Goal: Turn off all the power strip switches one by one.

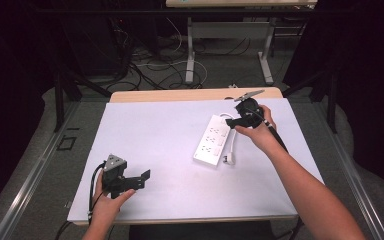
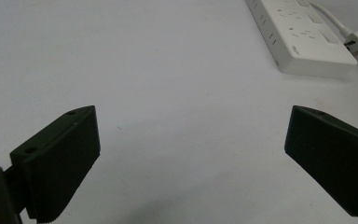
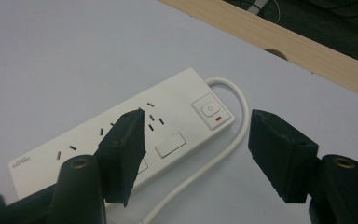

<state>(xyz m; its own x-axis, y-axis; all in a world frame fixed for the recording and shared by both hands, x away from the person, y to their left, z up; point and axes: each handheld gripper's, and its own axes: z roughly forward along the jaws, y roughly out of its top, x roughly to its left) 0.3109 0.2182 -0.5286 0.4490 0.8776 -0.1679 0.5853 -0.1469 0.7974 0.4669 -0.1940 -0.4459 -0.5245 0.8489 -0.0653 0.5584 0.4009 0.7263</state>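
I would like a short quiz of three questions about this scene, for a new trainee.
1. True or false: the right gripper is clamped on the cable.
2. Which thing lies nearest the right gripper: A) a white power strip, B) a mug, C) a book?
3. Fill in: the left gripper hovers over bare ____ table cover.

Key:
1. False; its jaws stand apart above the power strip's switch end and the cable, pressing on nothing.
2. A.
3. White; its jaws are wide open with nothing between them.
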